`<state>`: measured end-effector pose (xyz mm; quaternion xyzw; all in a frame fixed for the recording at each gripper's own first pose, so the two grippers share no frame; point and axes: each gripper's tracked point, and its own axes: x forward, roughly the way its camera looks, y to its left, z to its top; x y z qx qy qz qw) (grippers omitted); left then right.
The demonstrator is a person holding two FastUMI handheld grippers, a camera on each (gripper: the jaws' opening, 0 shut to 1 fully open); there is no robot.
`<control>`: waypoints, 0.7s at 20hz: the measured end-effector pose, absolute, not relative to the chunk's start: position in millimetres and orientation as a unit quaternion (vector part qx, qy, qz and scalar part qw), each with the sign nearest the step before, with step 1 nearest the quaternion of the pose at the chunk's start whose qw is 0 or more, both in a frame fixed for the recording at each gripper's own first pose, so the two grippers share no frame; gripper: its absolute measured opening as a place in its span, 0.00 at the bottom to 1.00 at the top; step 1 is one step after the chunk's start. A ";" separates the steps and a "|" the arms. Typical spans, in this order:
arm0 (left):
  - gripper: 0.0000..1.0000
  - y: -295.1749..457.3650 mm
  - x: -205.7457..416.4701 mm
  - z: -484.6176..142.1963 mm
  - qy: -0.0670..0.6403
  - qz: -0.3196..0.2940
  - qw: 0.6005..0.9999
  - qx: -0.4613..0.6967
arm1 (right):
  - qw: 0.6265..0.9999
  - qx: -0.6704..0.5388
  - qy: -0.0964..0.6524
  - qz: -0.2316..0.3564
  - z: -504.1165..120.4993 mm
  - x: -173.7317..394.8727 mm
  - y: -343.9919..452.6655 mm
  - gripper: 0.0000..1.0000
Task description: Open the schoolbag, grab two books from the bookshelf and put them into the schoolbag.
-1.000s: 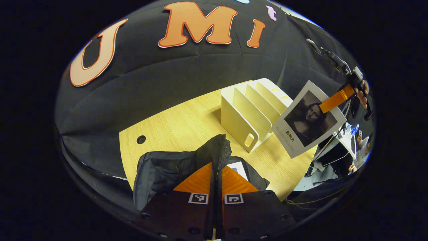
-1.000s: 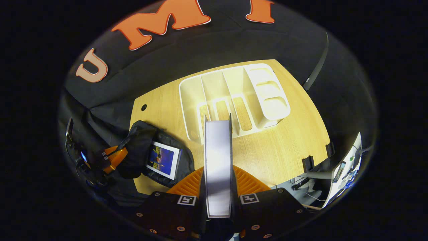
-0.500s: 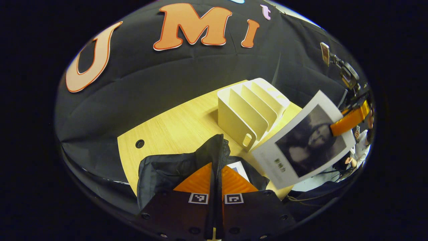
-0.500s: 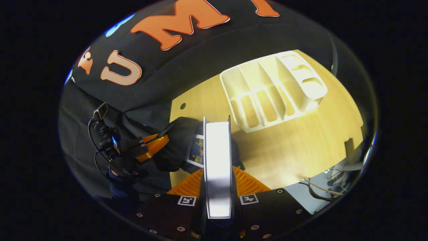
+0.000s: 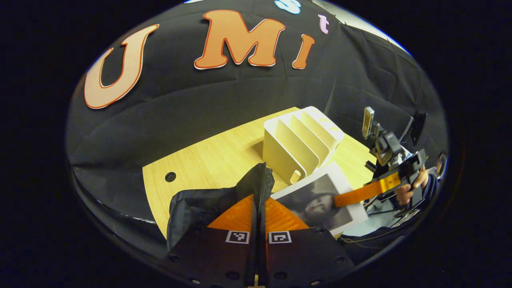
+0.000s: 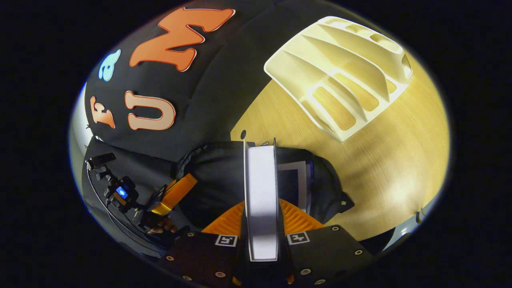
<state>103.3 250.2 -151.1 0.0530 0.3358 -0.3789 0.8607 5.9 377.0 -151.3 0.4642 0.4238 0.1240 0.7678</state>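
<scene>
Now glossy book (image 6: 261,200) (slab-edged) over soft schoolbag (image 6: 216,180).

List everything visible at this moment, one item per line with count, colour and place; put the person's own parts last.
Schoolbag: one, black, near edge of the table, mouth held open.
Book in the bag: one, white-bordered cover, lying inside the schoolbag.
Held book: one, white with a grey portrait cover, over the schoolbag's mouth.
Bookshelf: one, cream, slotted, on the table behind the schoolbag, no books in its slots.
Table: one, light wood, with a small round hole near its left end.
Left gripper: one, shut on the schoolbag's zipper edge.
Right gripper: one, shut on the held book.
Hand: one, holding the right gripper, at the right of the left gripper view.
</scene>
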 end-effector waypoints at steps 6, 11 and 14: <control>0.04 236.3 98.0 -144.0 0.333 -0.394 0.856 0.031 | 0.761 0.495 0.396 0.137 -180.0 36.2 427.3 0.30; 0.04 229.1 91.2 -150.4 0.345 -0.395 0.851 0.019 | 0.737 0.525 0.406 0.131 -200.0 50.7 452.6 0.31; 0.04 228.0 89.5 -152.3 0.343 -0.392 0.854 0.015 | 0.727 0.510 0.442 0.126 -207.0 40.6 454.8 0.36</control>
